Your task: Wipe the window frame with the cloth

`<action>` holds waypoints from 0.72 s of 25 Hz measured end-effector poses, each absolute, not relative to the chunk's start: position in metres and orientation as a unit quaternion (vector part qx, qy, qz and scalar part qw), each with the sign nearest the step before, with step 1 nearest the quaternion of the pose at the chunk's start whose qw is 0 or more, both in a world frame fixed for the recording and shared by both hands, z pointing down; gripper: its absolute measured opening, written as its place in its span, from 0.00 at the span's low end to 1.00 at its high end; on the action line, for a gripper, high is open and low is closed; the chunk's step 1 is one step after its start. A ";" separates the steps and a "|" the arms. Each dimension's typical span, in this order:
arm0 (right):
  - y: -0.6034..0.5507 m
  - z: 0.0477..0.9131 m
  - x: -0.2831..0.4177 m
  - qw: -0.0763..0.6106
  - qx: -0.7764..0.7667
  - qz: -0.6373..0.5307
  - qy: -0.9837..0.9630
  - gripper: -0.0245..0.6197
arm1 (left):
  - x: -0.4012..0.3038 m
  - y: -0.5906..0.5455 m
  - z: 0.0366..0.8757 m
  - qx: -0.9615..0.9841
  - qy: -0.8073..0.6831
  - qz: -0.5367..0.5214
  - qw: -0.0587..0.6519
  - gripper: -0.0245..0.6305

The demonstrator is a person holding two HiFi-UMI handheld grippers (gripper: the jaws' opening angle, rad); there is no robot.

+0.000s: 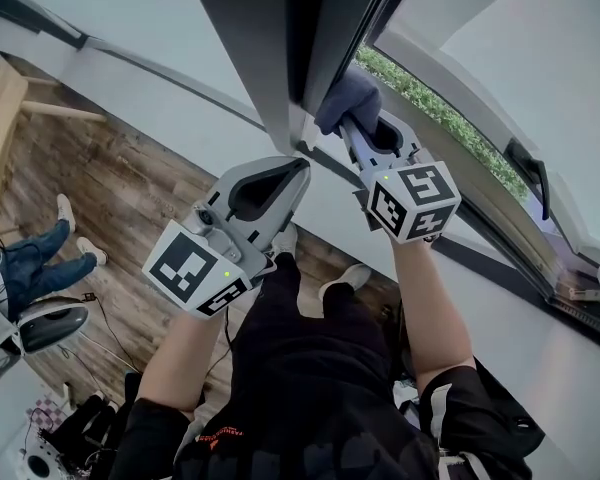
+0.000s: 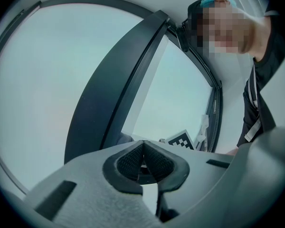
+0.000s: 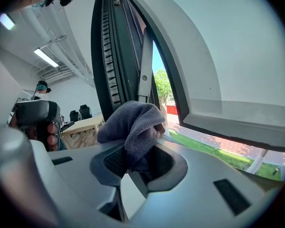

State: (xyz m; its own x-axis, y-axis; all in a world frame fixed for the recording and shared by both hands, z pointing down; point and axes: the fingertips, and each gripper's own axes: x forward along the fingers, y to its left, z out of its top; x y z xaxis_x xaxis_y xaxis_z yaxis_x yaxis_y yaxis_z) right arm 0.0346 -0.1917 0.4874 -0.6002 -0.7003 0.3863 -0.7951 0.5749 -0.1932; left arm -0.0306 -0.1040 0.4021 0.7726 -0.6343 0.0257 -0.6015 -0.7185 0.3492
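A bunched grey-blue cloth (image 1: pixel 348 100) is pinched in my right gripper (image 1: pixel 358 128), which is shut on it. The cloth presses against the dark window frame (image 1: pixel 280 38) at the edge of the open sash. In the right gripper view the cloth (image 3: pixel 133 122) bulges up from between the jaws, close to the dark frame (image 3: pixel 109 56). My left gripper (image 1: pixel 298 165) is shut with nothing in it, its tips just below the frame's lower end. In the left gripper view the closed gripper (image 2: pixel 143 144) points at the dark frame bar (image 2: pixel 118 89).
The white window sill and open sash (image 1: pixel 540 178) run off to the right, with grass (image 1: pixel 430 98) outside. Below is wood flooring (image 1: pixel 120 188). A seated person's legs (image 1: pixel 40 253) and gear (image 1: pixel 40 323) are at the left. Another person holding a device (image 3: pixel 38 120) stands in the room.
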 end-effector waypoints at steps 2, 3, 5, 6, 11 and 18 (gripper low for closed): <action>-0.191 0.488 0.036 0.137 0.426 0.177 -0.877 0.16 | -0.031 -0.104 0.401 0.926 -0.335 -0.047 0.170 0.07; -0.191 0.489 0.037 0.138 0.426 0.177 -0.876 0.16 | -0.032 -0.104 0.401 0.925 -0.336 -0.047 0.169 0.07; -0.190 0.487 0.040 0.139 0.428 0.176 -0.876 0.16 | -0.033 -0.104 0.399 0.925 -0.338 -0.047 0.168 0.07; -0.189 0.485 0.041 0.139 0.429 0.174 -0.876 0.16 | -0.034 -0.103 0.398 0.925 -0.339 -0.048 0.166 0.07; -0.187 0.465 0.041 0.128 0.430 0.164 -0.878 0.16 | -0.036 -0.104 0.385 0.925 -0.341 -0.051 0.158 0.07; -0.188 0.420 0.050 0.103 0.437 0.137 -0.883 0.16 | -0.032 -0.100 0.355 0.929 -0.339 -0.061 0.133 0.07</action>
